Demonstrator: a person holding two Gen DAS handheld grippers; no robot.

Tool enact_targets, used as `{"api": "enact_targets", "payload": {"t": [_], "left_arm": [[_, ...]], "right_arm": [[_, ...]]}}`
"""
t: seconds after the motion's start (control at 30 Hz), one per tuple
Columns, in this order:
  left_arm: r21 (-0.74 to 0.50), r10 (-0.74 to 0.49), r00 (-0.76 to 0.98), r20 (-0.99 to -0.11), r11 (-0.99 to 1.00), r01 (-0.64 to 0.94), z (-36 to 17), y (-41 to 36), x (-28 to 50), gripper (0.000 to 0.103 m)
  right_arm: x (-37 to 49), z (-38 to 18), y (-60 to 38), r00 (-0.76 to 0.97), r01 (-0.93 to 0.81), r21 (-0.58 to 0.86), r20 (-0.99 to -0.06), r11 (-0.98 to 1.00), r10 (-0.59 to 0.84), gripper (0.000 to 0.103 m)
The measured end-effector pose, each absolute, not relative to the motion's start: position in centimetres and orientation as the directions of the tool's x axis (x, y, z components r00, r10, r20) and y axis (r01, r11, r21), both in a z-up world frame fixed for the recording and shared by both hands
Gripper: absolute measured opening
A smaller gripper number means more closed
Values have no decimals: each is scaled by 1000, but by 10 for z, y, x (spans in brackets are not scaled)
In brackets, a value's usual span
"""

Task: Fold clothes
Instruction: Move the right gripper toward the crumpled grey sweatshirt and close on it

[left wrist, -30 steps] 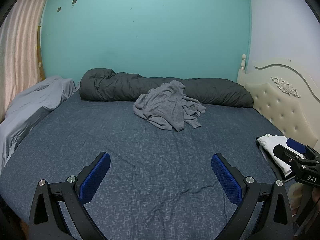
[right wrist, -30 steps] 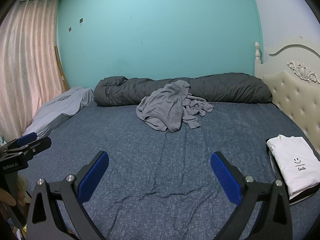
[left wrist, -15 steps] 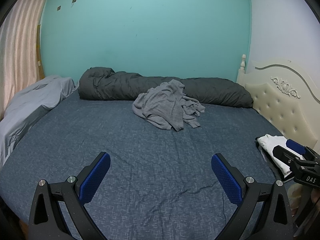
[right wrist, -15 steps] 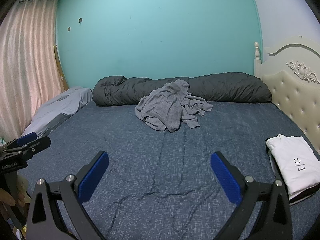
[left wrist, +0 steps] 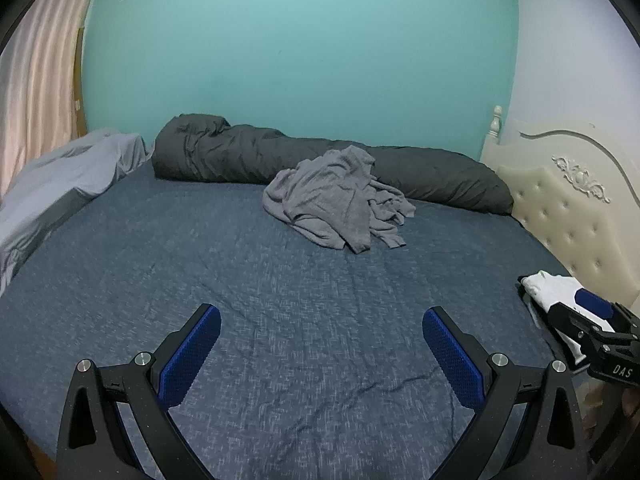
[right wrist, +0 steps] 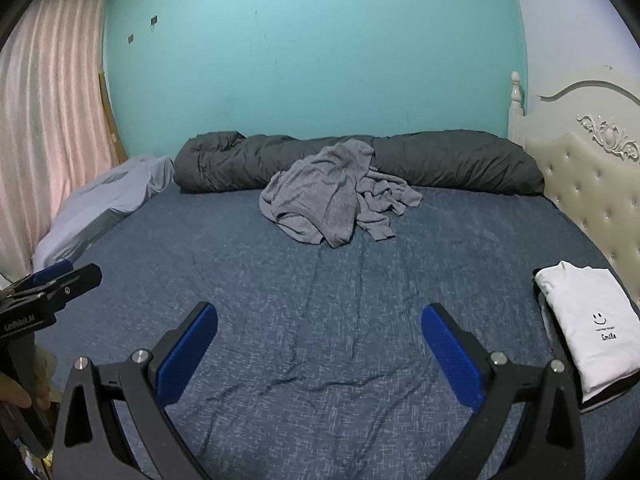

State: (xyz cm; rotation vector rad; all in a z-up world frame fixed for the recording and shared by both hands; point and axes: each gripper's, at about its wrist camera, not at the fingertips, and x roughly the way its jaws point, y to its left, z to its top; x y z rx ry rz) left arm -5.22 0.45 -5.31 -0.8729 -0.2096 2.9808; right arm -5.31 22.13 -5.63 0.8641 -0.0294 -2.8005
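Observation:
A crumpled grey garment [left wrist: 340,200] [right wrist: 336,196] lies in a heap at the far middle of the bed, leaning on a rolled dark duvet. My left gripper [left wrist: 320,320] hovers open over the near part of the blue sheet, well short of the garment, with nothing between its blue pads. My right gripper [right wrist: 318,318] is likewise open and empty over the near sheet. A folded white T-shirt [right wrist: 588,320] [left wrist: 548,288] with a smiley print rests on a darker folded piece at the right edge. Each gripper shows at the side of the other's view.
The dark grey duvet [right wrist: 440,164] runs along the turquoise wall. A pale grey pillow or sheet [left wrist: 60,176] lies at the left edge. A cream tufted headboard [right wrist: 592,184] bounds the right side, and pink curtains [right wrist: 48,120] hang at the left. The blue sheet [left wrist: 200,248] has light wrinkles.
Both views have shifted slightly; the garment sits a little further left and higher in frame. Both grippers stay open and nothing was touched.

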Motion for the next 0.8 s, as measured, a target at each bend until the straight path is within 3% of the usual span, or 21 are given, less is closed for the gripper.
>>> {"api": "enact_targets", "payload": {"t": [0.4,0.8], "left_arm": [[-184,25,-816,-578,-978,100,-125,-21,-122,103],[-266,14,-766,-643,-942,206,-225,-57,-201,103]], "right_arm": [[-123,-115,216,-767,172,66,-617,-983,-175,102],[-247,-201,201,-713,209,35,-679,-977,-176,102]]}}
